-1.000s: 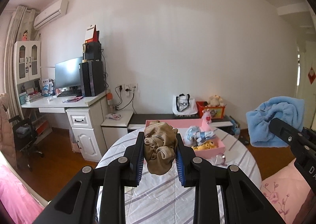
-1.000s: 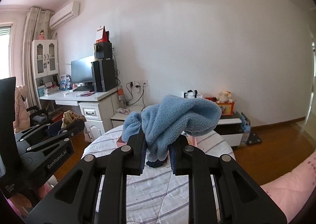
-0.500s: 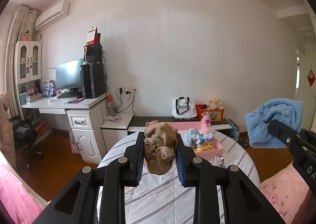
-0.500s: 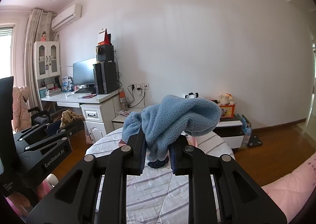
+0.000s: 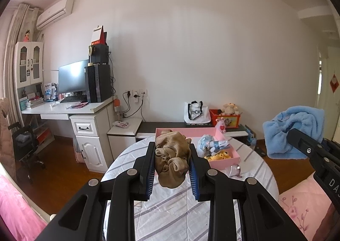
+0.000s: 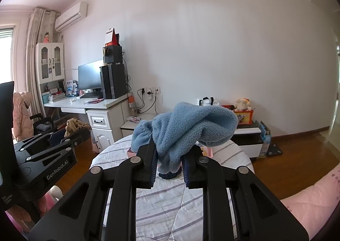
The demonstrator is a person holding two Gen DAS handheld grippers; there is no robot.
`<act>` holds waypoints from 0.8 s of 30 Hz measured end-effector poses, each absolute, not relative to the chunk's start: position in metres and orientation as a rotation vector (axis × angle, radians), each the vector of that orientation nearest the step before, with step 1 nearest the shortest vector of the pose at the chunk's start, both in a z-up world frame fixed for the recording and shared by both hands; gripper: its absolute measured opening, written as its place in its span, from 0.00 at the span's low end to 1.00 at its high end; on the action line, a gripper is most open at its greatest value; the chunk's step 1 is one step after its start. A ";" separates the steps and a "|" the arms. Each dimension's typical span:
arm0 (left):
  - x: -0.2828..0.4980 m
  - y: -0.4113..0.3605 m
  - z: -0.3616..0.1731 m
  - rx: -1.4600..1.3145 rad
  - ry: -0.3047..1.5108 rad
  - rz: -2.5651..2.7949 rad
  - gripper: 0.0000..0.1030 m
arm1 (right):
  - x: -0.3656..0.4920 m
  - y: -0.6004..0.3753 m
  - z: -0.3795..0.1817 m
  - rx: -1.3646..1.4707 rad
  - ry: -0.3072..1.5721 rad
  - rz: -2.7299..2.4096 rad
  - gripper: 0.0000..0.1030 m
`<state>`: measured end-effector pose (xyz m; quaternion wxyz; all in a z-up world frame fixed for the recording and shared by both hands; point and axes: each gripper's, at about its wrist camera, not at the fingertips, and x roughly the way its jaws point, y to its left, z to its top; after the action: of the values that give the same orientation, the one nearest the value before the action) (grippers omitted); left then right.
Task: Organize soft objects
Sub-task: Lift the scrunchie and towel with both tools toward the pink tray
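My left gripper (image 5: pixel 171 156) is shut on a crumpled brown cloth (image 5: pixel 171 163) and holds it above the round table (image 5: pixel 170 209) with a striped white cover. My right gripper (image 6: pixel 170 161) is shut on a fluffy blue cloth (image 6: pixel 187 129), also raised above the table; the blue cloth also shows at the right of the left wrist view (image 5: pixel 293 130). A pink tray (image 5: pixel 223 161) at the table's far side holds a blue-white plush toy (image 5: pixel 210 145) and a yellow plush toy (image 5: pixel 218 155). A dark blue knitted item (image 6: pixel 169 175) lies on the table under the blue cloth.
A white desk (image 5: pixel 70 109) with a monitor and computer tower stands at the left. A low cabinet (image 5: pixel 191 125) along the wall carries a white bag and a red toy box. A pink cushion (image 5: pixel 303 204) is at the lower right. A small shiny object (image 5: pixel 233 170) lies by the tray.
Both grippers have pulled back a little from the table with their cloths still held, so the table and tray look slightly farther away and lower.
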<state>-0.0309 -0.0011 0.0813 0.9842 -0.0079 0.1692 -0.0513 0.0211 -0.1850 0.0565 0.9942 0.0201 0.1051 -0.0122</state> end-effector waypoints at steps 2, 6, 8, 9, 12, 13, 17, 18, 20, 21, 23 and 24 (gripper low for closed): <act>-0.029 -0.002 0.081 -0.014 0.346 -0.104 0.24 | 0.025 -0.185 0.057 0.041 0.213 -0.028 0.17; -0.024 -0.001 0.080 -0.015 0.362 -0.108 0.24 | 0.029 -0.185 0.056 0.046 0.221 -0.031 0.17; -0.018 -0.001 0.079 -0.019 0.375 -0.113 0.24 | 0.031 -0.184 0.055 0.048 0.228 -0.032 0.17; -0.017 0.000 0.079 -0.020 0.380 -0.114 0.24 | 0.033 -0.183 0.055 0.049 0.233 -0.032 0.17; -0.009 0.001 0.079 -0.022 0.396 -0.116 0.24 | 0.038 -0.182 0.054 0.050 0.249 -0.032 0.17; -0.006 0.001 0.079 -0.022 0.401 -0.116 0.24 | 0.040 -0.182 0.053 0.050 0.252 -0.031 0.17; 0.005 0.001 0.078 -0.021 0.419 -0.115 0.24 | 0.049 -0.182 0.048 0.053 0.276 -0.029 0.17; 0.008 0.002 0.077 -0.022 0.425 -0.115 0.24 | 0.051 -0.181 0.047 0.053 0.283 -0.029 0.17; 0.016 0.001 0.076 -0.022 0.441 -0.113 0.24 | 0.057 -0.181 0.043 0.055 0.302 -0.029 0.17; 0.020 0.000 0.074 -0.022 0.449 -0.112 0.24 | 0.060 -0.181 0.041 0.056 0.310 -0.029 0.17; 0.030 -0.002 0.072 -0.019 0.469 -0.112 0.24 | 0.067 -0.182 0.037 0.058 0.331 -0.028 0.17; 0.035 -0.003 0.071 -0.017 0.478 -0.114 0.24 | 0.070 -0.182 0.035 0.059 0.341 -0.029 0.17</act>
<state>0.0349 -0.0034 0.0713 0.9699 -0.0086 0.2367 -0.0563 0.0703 -0.1819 0.0349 0.9850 0.0293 0.1695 -0.0143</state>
